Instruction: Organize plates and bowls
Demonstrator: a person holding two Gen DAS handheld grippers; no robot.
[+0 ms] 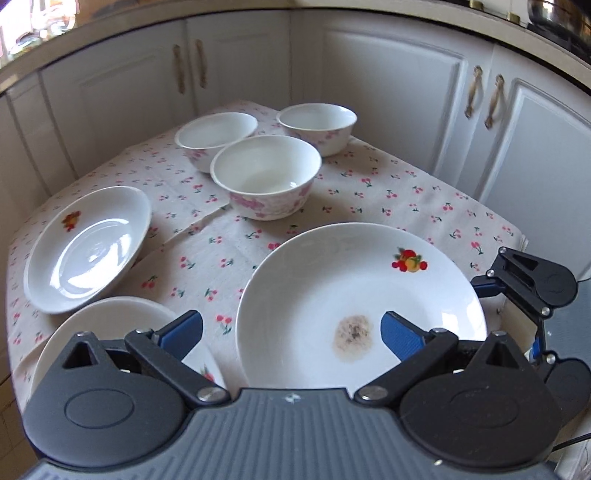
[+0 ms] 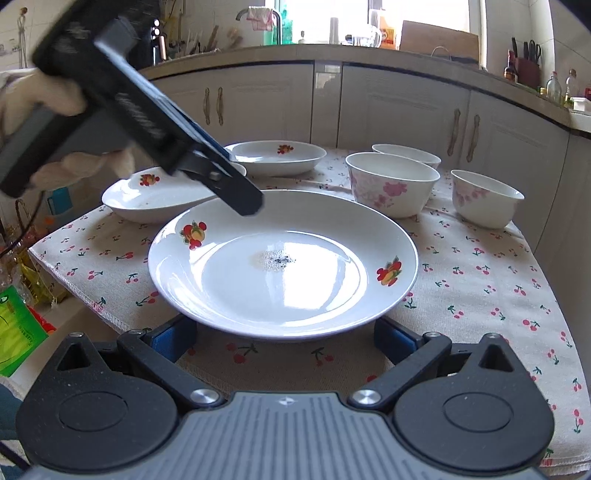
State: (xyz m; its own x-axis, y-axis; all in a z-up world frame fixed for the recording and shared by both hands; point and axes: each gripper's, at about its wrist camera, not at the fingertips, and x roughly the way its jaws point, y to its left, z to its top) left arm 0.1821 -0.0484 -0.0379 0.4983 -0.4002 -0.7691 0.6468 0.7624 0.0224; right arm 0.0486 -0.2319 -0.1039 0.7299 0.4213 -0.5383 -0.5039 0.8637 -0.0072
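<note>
Centre frame: the stained fruit-print plate (image 2: 282, 258) lies on the cherry tablecloth (image 2: 480, 288). Your right gripper (image 2: 284, 334), wide open and empty, straddles its near rim; slide one finger beneath before closing. Your left gripper (image 1: 291, 330) hovers above, equally open, holding nothing.

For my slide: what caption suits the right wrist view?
Open right gripper fingers flank a stained fruit-print plate.

I see a kitchen with cream cabinet doors (image 2: 399, 110) running around the corner, each with worn brass handles (image 2: 456, 133). A countertop (image 2: 332, 51) above them is crowded with bottles and a knife block (image 2: 526, 66). Daylight pours through a window (image 2: 417, 14) behind the tap (image 2: 258, 18). A cherry-print tablecloth (image 2: 480, 280) covers the table in front.
</note>
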